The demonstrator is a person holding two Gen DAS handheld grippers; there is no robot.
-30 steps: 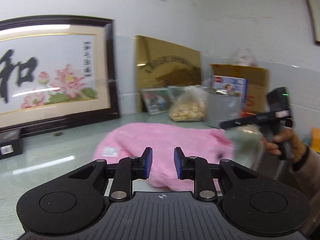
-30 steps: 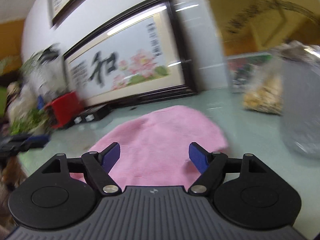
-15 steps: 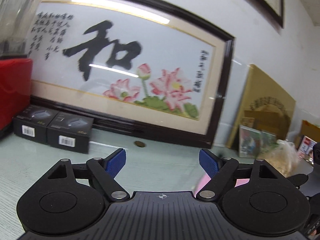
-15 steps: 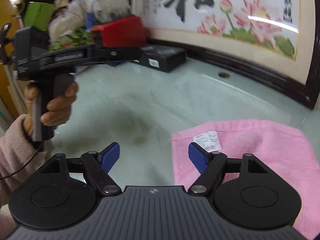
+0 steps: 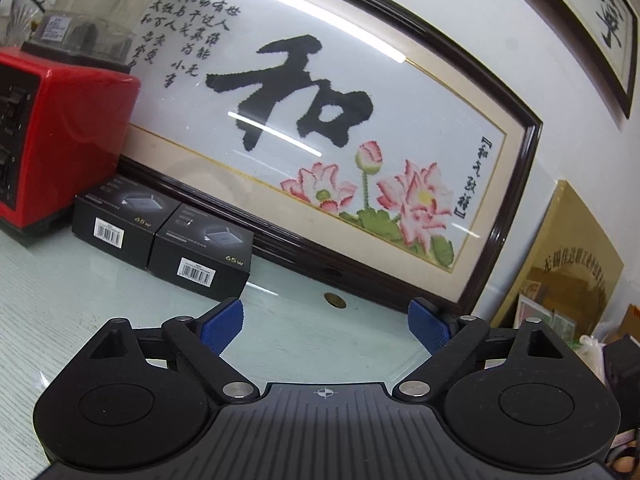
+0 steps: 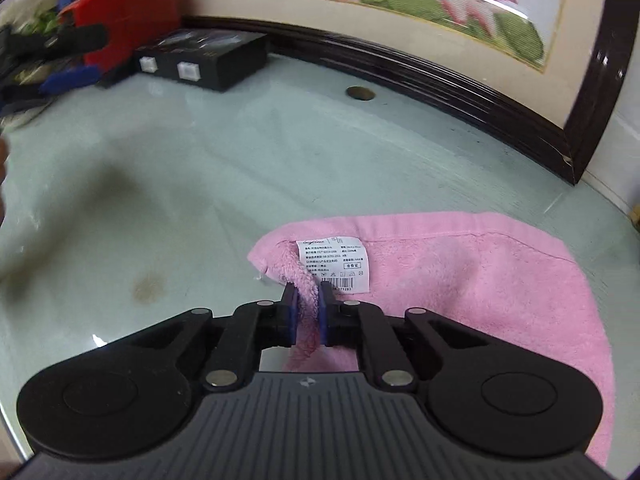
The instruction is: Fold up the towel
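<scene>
A pink towel (image 6: pixel 480 280) lies flat on the pale green glass table (image 6: pixel 200 184), its white care label (image 6: pixel 336 264) near the left corner. My right gripper (image 6: pixel 308 300) points steeply down and is shut on a raised pinch of that corner, with pink pile squeezed between the blue pads. My left gripper (image 5: pixel 326 316) hovers over bare table facing the wall; its jaws are opening wide with nothing between them. The towel is out of the left wrist view. The left gripper also shows blurred at the far left of the right wrist view (image 6: pixel 68 78).
A large dark-framed embroidered picture (image 5: pixel 320 140) leans on the wall behind the table. Two black boxes (image 5: pixel 160 236) and a red appliance (image 5: pixel 60 140) stand at the back left. A coin (image 5: pixel 335 301) lies by the frame. A gold plaque (image 5: pixel 568 272) stands at the right.
My right gripper swung left to the towel's labelled corner and closed on it. My left gripper let go, opened wide and turned away toward the framed picture.
</scene>
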